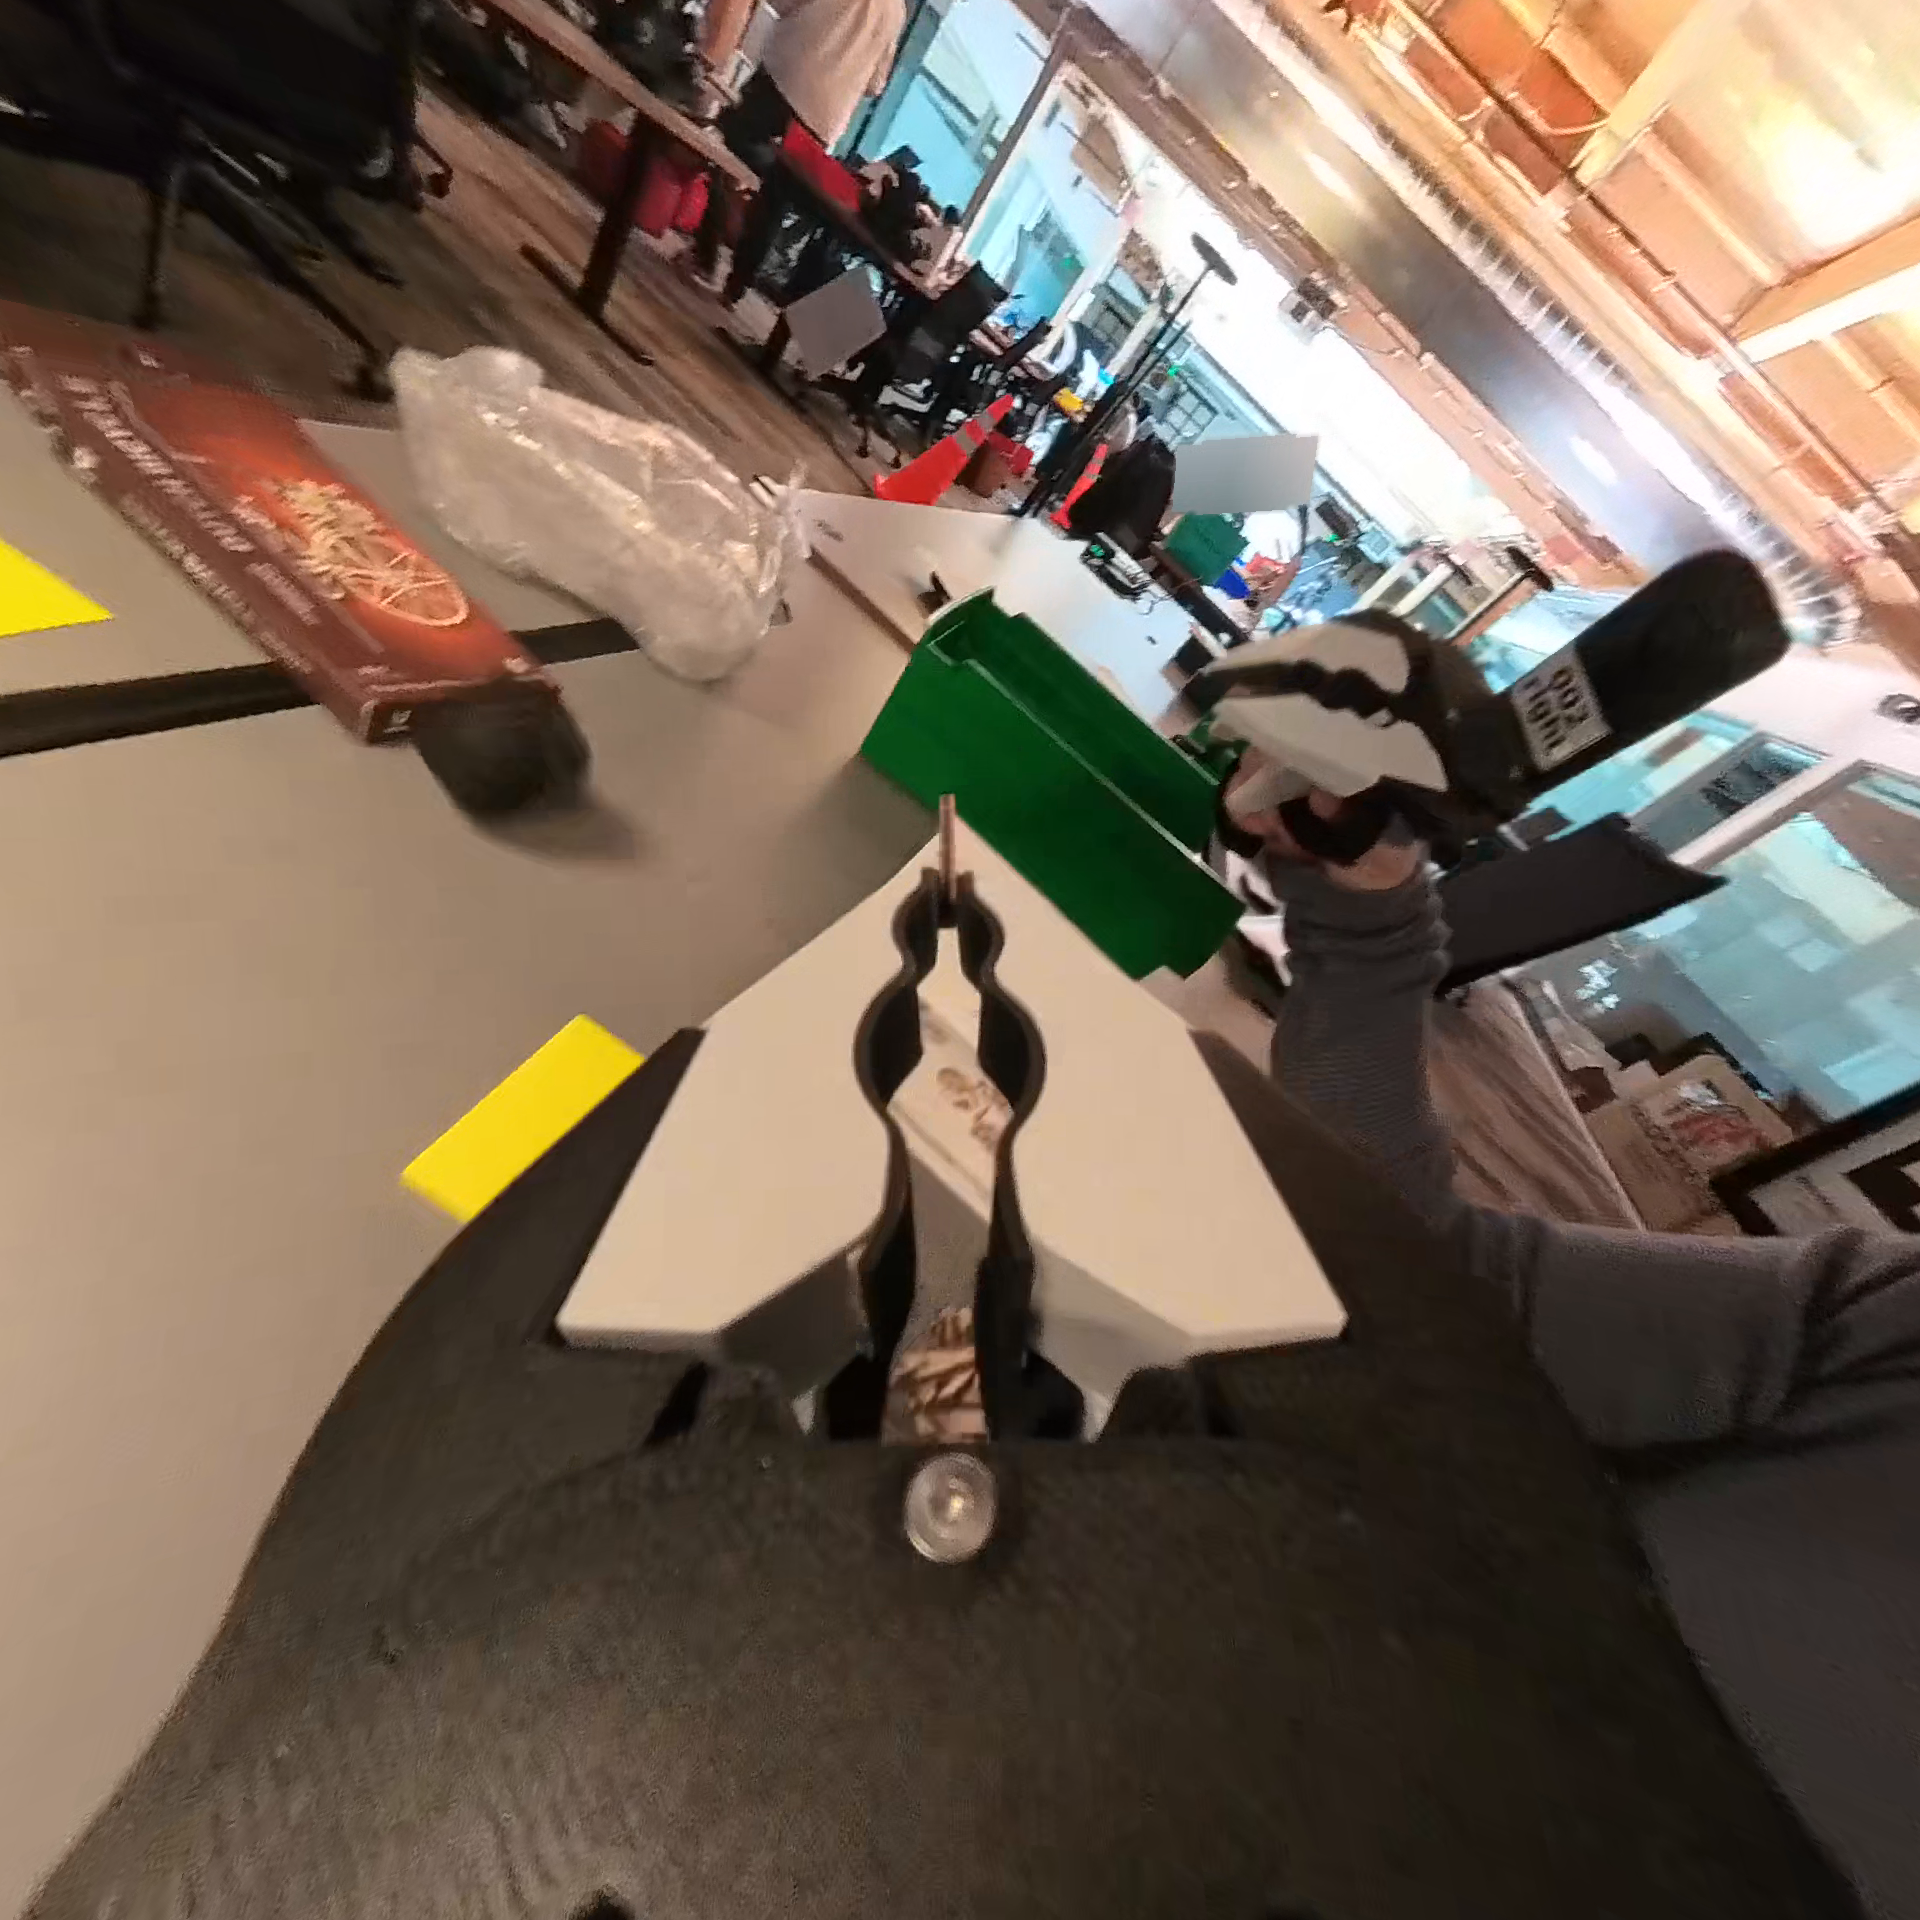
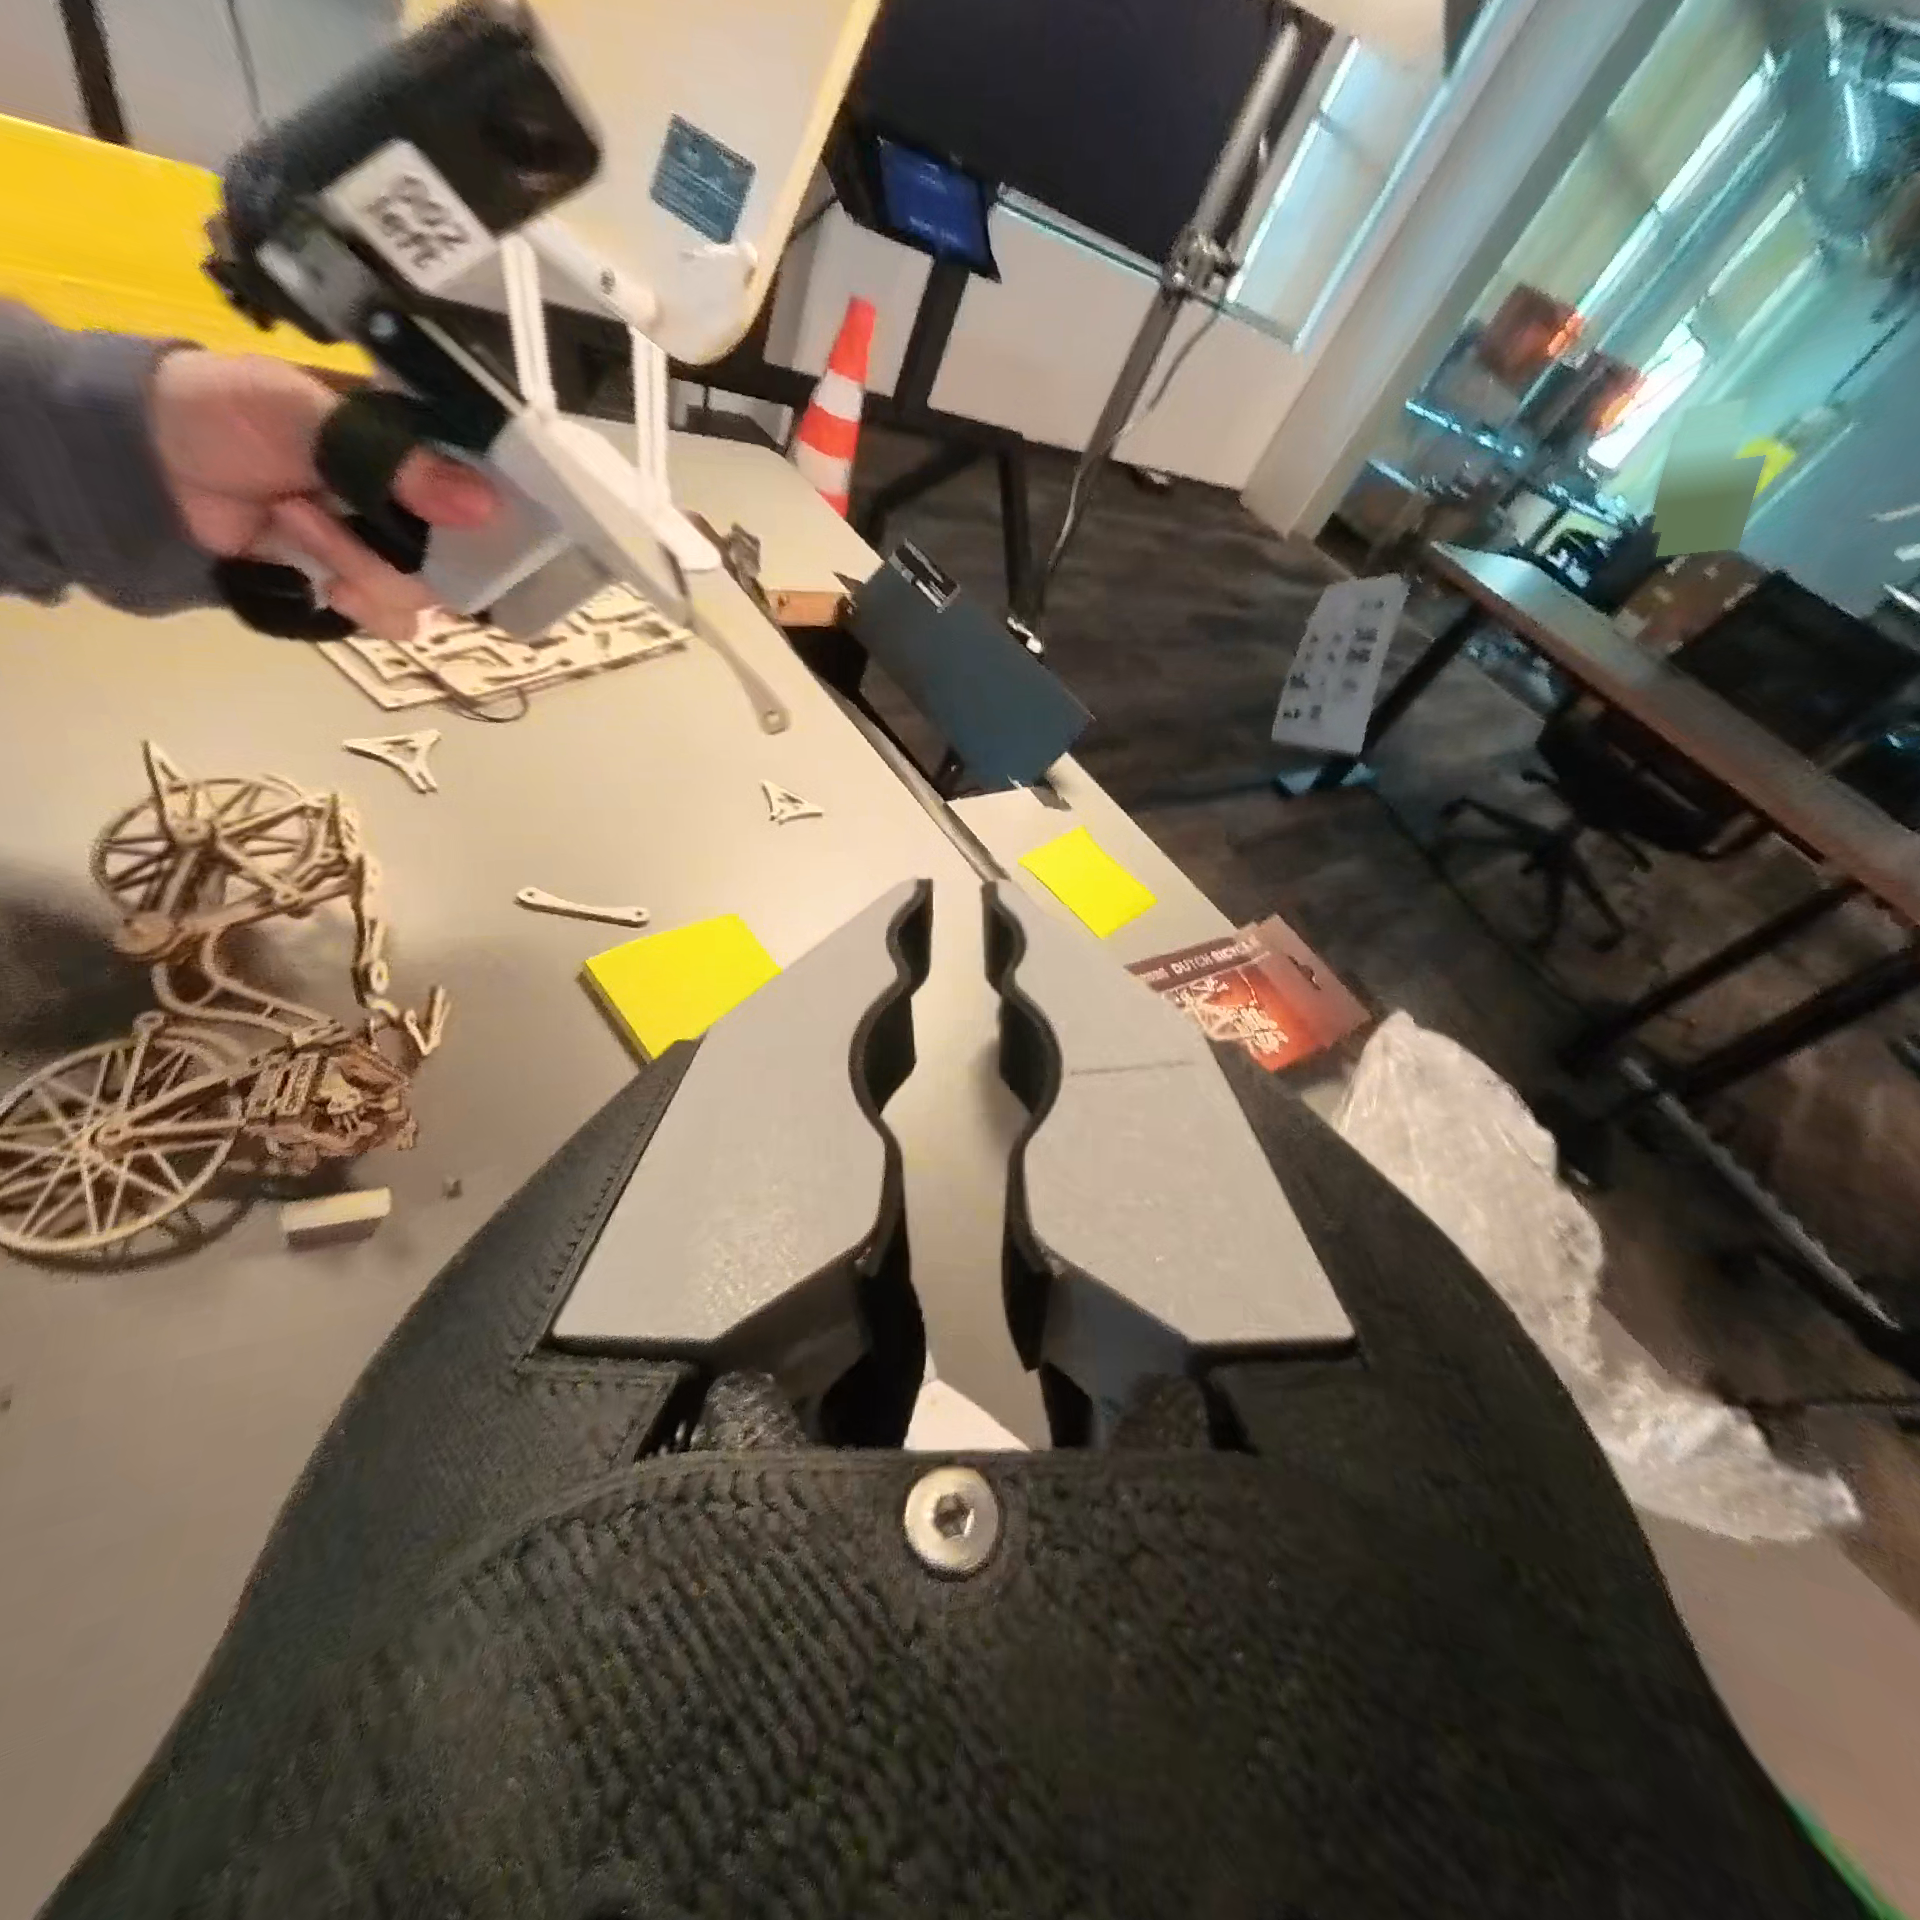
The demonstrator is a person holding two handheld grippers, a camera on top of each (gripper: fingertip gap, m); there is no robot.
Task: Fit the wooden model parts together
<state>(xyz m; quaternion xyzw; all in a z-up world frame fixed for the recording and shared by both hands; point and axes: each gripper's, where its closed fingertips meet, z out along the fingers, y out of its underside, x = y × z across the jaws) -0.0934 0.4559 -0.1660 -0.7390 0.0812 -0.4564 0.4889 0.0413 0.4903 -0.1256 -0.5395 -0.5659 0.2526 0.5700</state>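
On the grey table (image 2: pixel 540 1382) lies the half-built wooden bicycle (image 2: pixel 208 1029), the empty right tongs (image 2: pixel 956 904) held slightly apart above it, the left tongs (image 1: pixel 948 891) pinching a thin wooden strip (image 1: pixel 947 831) in the air.

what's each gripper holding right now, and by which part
The left gripper pinches a thin wooden part by one end between its fingertips; the rest sticks out beyond them. The right gripper is open and holds nothing.

The wooden bicycle model (image 2: pixel 208 1039) is pale tan with spoked wheels. Sticky notes (image 2: pixel 681 982) are bright yellow; the bin (image 1: pixel 1049 800) is green, the cone (image 2: pixel 836 390) orange-and-white striped.
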